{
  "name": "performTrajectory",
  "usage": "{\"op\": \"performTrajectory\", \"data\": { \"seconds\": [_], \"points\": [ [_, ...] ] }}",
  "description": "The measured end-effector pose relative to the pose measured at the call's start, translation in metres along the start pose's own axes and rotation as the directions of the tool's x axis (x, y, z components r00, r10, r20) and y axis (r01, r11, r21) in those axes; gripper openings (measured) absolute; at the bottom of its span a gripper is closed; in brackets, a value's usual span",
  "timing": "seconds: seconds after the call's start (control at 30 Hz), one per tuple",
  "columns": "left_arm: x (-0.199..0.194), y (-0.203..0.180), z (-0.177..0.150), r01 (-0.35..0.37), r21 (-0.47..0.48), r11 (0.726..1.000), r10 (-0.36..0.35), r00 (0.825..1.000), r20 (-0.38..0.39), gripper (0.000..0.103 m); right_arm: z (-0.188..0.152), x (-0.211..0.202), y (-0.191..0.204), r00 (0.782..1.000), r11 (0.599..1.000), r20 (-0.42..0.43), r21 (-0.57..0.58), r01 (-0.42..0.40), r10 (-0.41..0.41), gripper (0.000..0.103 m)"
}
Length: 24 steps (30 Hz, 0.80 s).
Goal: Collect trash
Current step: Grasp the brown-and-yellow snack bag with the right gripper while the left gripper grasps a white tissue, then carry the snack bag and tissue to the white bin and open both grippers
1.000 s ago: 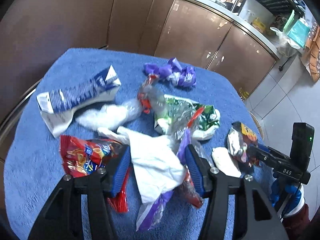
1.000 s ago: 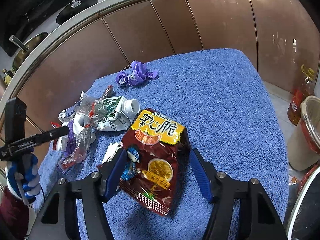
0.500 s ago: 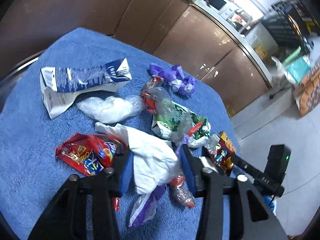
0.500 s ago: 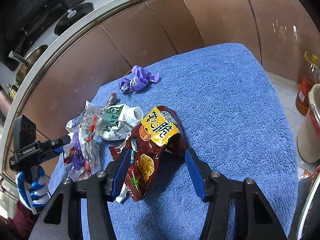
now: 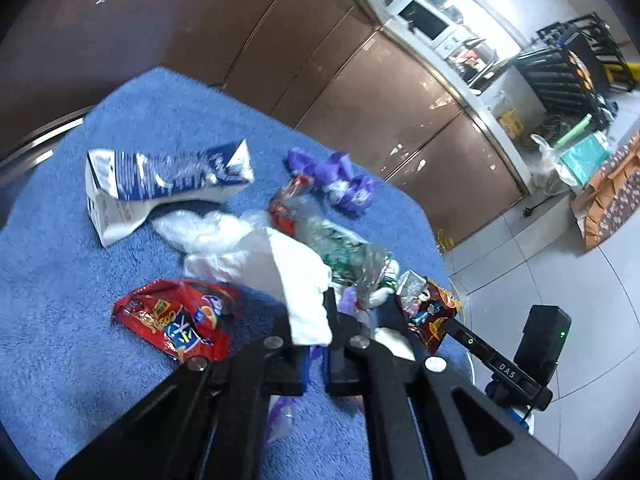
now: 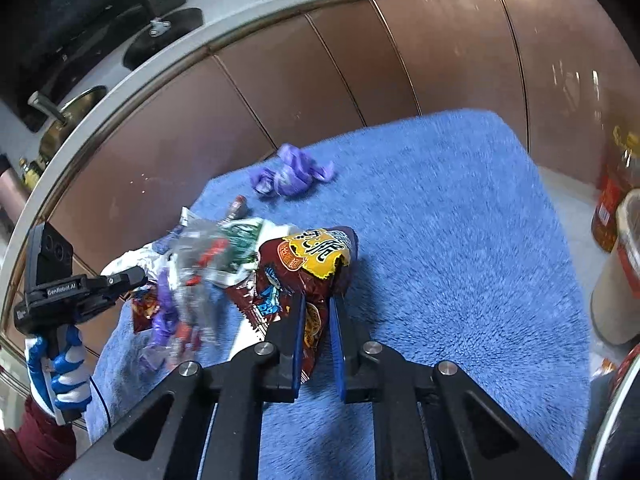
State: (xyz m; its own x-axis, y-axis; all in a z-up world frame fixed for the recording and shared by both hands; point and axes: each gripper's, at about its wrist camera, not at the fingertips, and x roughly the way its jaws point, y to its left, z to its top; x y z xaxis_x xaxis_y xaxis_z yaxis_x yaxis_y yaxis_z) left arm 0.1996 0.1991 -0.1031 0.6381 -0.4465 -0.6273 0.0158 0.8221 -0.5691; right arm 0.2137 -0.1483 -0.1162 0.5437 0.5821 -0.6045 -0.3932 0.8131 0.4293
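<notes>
My left gripper point(image 5: 310, 320) is shut on a white tissue point(image 5: 296, 280) and lifts it with clear and purple plastic wrappers point(image 5: 356, 276) off the blue towel point(image 5: 60, 280). My right gripper point(image 6: 318, 320) is shut on a dark red and yellow snack bag point(image 6: 316, 264), crumpled and raised above the towel point(image 6: 460, 240). The left gripper point(image 6: 120, 284) and its hanging bundle point(image 6: 192, 272) also show in the right wrist view. The right gripper's bag point(image 5: 430, 312) shows in the left wrist view.
On the towel lie a blue-white carton point(image 5: 160, 188), a red snack bag point(image 5: 176, 320), a clear bag point(image 5: 200, 228) and a purple glove point(image 5: 340, 180) point(image 6: 290, 174). Brown cabinets point(image 6: 360, 60) stand behind. A bin point(image 6: 616, 280) and an oil bottle point(image 6: 614, 196) stand at right.
Both grippers have closed, the left on the tissue and wrappers, the right on the dark red snack bag. Both bundles have lifted off the towel.
</notes>
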Motion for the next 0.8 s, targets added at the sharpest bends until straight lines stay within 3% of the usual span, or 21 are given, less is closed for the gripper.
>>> {"op": "performTrajectory", "data": {
  "seconds": [0.47,0.7,0.8],
  "points": [
    [-0.093,-0.065,-0.011,0.014,0.155,0.988,-0.034,0.991,0.131,0.003,-0.007,-0.109,0.053,0.985,0.995,0.173,-0.096,0.029,-0.012,0.011],
    [-0.108,-0.131,-0.026,0.067,0.273,0.960,-0.102,0.988,0.117,0.003,-0.029,-0.168,0.043,0.961,0.995,0.263,-0.037,0.096,-0.083,0.011],
    [-0.097,-0.168,-0.038,0.108,0.332,0.937,-0.141,0.987,0.077,0.003,-0.044,-0.202,0.024,0.938,0.988,0.310,0.033,0.153,-0.155,0.011]
  ]
}}
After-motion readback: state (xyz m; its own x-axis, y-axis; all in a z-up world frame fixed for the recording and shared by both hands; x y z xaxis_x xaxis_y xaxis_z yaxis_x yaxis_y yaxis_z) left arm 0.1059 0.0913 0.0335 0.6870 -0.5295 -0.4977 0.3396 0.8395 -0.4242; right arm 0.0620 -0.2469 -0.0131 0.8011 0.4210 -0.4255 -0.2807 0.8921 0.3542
